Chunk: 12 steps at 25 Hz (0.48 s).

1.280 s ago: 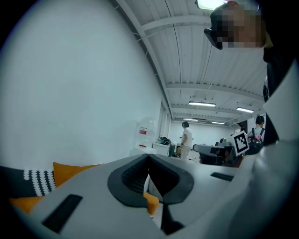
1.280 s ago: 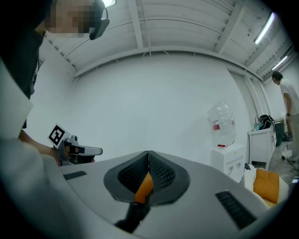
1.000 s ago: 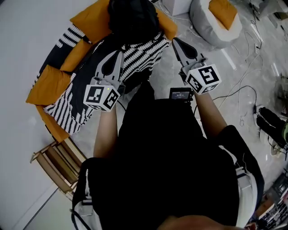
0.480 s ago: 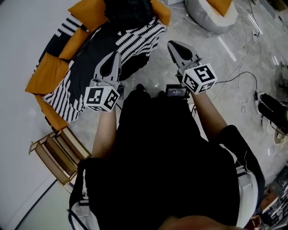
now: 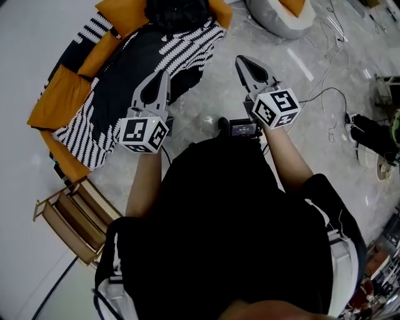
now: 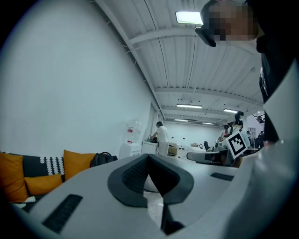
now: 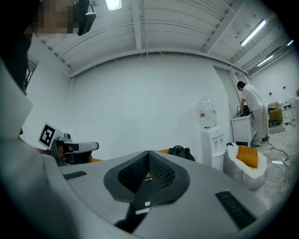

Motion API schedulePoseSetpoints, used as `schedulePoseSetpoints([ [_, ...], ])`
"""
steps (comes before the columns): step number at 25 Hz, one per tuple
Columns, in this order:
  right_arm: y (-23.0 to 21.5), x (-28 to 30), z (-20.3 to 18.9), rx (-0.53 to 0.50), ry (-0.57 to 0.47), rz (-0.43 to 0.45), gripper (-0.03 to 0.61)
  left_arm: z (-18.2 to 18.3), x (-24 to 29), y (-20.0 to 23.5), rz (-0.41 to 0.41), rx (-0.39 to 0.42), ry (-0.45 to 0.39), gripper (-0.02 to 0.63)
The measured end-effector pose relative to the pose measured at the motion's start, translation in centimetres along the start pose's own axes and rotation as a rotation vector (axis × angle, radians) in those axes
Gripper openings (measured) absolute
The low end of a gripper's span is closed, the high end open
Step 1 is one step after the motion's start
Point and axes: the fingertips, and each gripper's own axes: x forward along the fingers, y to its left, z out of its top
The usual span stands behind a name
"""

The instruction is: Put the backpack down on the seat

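Observation:
The black backpack (image 5: 178, 9) sits on the sofa seat (image 5: 125, 81), a black-and-white patterned cover with orange cushions, at the top of the head view. It also shows far off as the dark backpack (image 6: 103, 158) and the backpack (image 7: 181, 151) in the two gripper views. My left gripper (image 5: 164, 74) is shut and empty over the seat's front edge. My right gripper (image 5: 240, 59) is shut and empty over the grey floor, right of the sofa. Both point towards the sofa and stand well short of the backpack. Their jaws meet at the tips, left gripper (image 6: 148, 155), right gripper (image 7: 148, 153).
A white beanbag (image 5: 275, 15) with an orange cushion lies at the top right. A wooden rack (image 5: 69, 219) stands at the lower left by the wall. Cables (image 5: 325, 94) and shoes (image 5: 369, 134) lie on the floor at right. A water dispenser (image 7: 212, 140) and a person (image 7: 252, 112) are beyond.
The sofa and backpack have slid up and away in the head view as the person backs off. Both grippers have drawn back from the backpack, still shut.

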Motion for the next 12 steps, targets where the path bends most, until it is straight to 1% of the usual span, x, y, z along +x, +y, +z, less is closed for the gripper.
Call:
schedulePoseSetpoints([
  [6, 5.6, -1.2, -2.4, -0.01, 0.027, -0.026, 0.032, -2.4, -6.7, 2.2, 0.033, -0.033, 0.03, 0.015],
  [12, 9.4, -2.4, -4.7, -0.028, 0.081, -0.056, 0.032, -5.1, -10.7, 3.7, 0.048, -0.089, 0.043, 0.015],
])
